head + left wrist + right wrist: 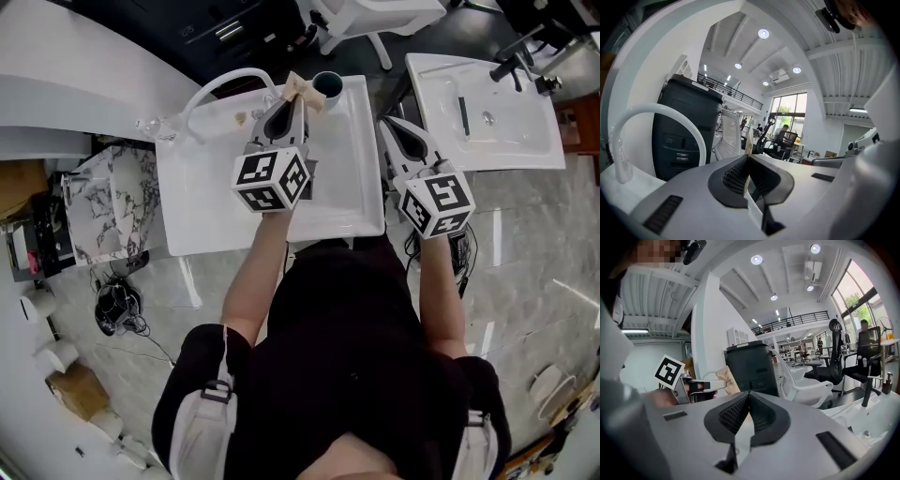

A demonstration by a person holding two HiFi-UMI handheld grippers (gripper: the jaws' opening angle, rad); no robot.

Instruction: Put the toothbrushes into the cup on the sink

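While left gripper (292, 101) jaws pinch the toothbrush packet (302, 90) beside the cup (327, 84), right gripper (387, 124) jaws clenched, empty.

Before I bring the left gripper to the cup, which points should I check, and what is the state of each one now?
1. Grip: the left gripper is shut on the tan packet, probably a wrapped toothbrush. Ok.
2. Aim: the packet shows just left of the cup, not over its opening. Not ok.
3. Cup: it stands upright on the back corner of the sink. Ok.
4. Room inside the cup: its inside looks dark. Cannot tell.
5. Right gripper: shut, nothing between its jaws, off the sink's right edge, away from the cup. Ok.
6. Faucet: it arches on the left gripper's far side from the cup. Ok.
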